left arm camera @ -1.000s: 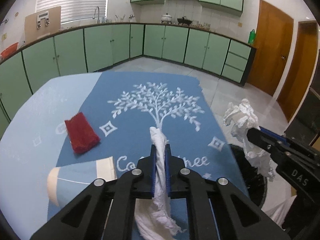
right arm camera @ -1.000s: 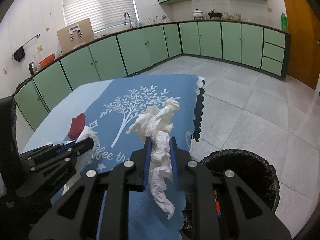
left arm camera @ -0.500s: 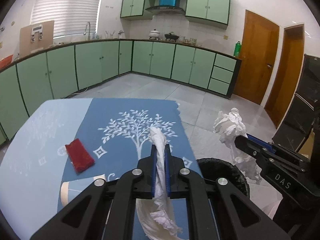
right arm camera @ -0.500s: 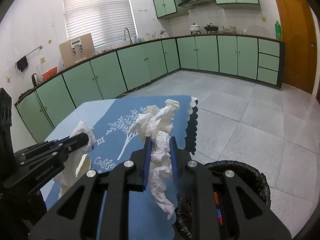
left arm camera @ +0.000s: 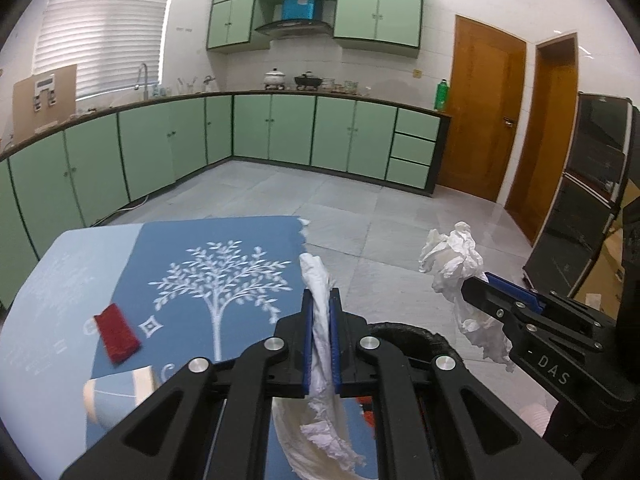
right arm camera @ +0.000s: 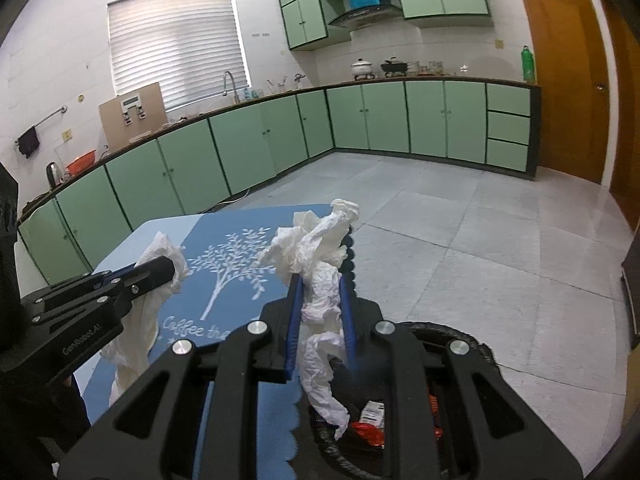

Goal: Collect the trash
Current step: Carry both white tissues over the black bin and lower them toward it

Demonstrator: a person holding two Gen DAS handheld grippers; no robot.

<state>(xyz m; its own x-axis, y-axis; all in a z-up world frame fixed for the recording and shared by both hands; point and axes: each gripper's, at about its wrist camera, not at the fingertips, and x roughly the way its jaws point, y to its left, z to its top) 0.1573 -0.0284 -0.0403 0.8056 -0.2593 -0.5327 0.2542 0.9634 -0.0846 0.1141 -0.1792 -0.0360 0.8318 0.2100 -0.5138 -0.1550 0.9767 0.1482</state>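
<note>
- Your left claw is clamped on a twisted white tissue, held above the near edge of the desk.
- Your right claw is clamped on a crumpled tissue wad, held over the rim of the black trash bin on the floor beside the desk.
- Progress: both tissues are collected but not yet dropped. Wrappers already lie in the bin. A red cloth piece and a paper cup remain on the desk.
- Change from the earlier frames: both claws have risen and shifted toward the bin; less of the desk is in view, more floor. Both grips are unchanged.
</note>
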